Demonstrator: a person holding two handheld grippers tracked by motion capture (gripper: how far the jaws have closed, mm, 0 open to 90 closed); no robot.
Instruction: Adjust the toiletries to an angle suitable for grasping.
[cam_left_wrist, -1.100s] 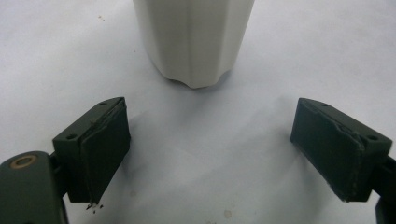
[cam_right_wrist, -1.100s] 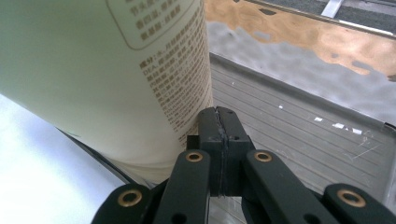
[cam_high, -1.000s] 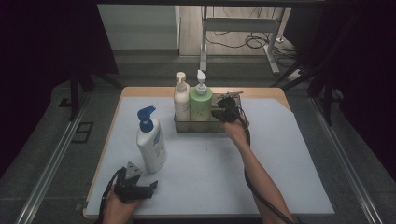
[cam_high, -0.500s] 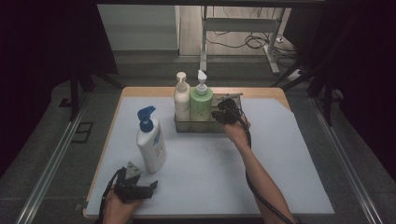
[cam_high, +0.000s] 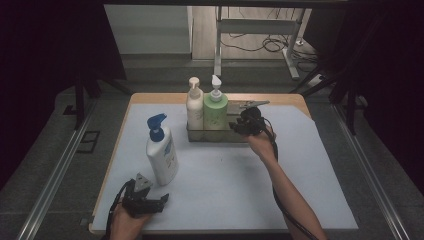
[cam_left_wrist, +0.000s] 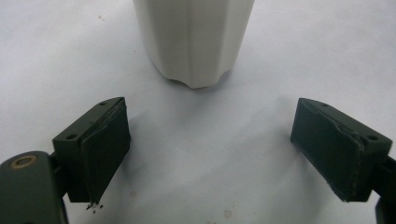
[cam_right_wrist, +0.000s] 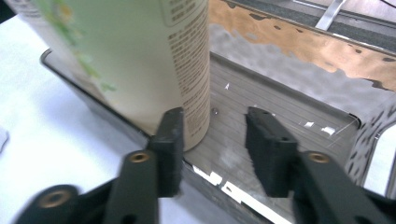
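A metal tray (cam_high: 216, 136) stands at the back middle of the table with a white pump bottle (cam_high: 194, 111) and a green pump bottle (cam_high: 215, 113) upright in it. My right gripper (cam_high: 240, 125) is at the tray's empty right half, open. In the right gripper view (cam_right_wrist: 212, 135) one jaw sits beside the green bottle (cam_right_wrist: 140, 56) and the gap over the tray floor (cam_right_wrist: 285, 109) is empty. A white bottle with a blue pump (cam_high: 161, 152) stands at the left. My left gripper (cam_high: 156, 201) lies just in front of it, open wide (cam_left_wrist: 210, 144), facing the bottle's base (cam_left_wrist: 194, 37).
A white sheet (cam_high: 225, 190) covers the wooden tabletop. Metal rails (cam_high: 55, 170) run along both sides of the table. Past the far edge are a frame's legs and cables on the floor (cam_high: 270, 45).
My right gripper has shifted slightly toward the tray's near right side. The left gripper and the bottles have stayed put.
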